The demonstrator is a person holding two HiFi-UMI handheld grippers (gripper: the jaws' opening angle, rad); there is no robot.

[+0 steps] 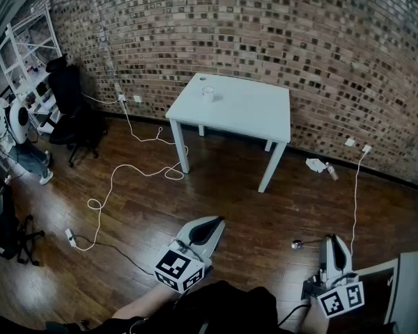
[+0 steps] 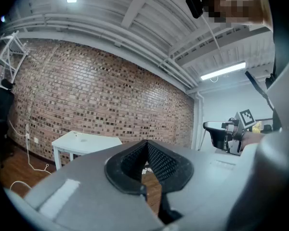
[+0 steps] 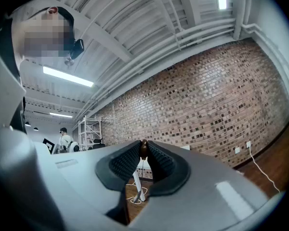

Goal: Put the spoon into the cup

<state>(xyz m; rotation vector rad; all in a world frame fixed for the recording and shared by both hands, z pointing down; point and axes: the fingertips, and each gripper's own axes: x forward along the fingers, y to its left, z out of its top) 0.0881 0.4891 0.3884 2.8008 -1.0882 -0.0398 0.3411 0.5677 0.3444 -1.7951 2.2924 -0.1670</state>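
Distance rules here: small white cup (image 1: 207, 92) stands well ahead of both sets of fingers, up and to the left of the right ones, near far-left corner of white square table (image 1: 258, 120).

Thin metal spoon (image 1: 299, 243) w/ dark-brown end is at the tips of right gripper (image 1: 334, 242). Right gripper view shows the pads clamped on that brown end. Long axis lies crosswise to the fingers, approx level, w/ what looks like the bowl sticking out to their left.

Left gripper (image 1: 214, 223): jaws together at tips, nothing btwn. It's slightly nearer the cup, but the right one has the spoon.

Judgement: long carry fwd needed, then tip spoon upright over cup.

Dark wood floor (image 1: 230, 193) lies btwn fingers and table, w/ white cables (image 1: 115, 179) trailing left of the path. Brick wall (image 1: 265, 33) stands behind the table.
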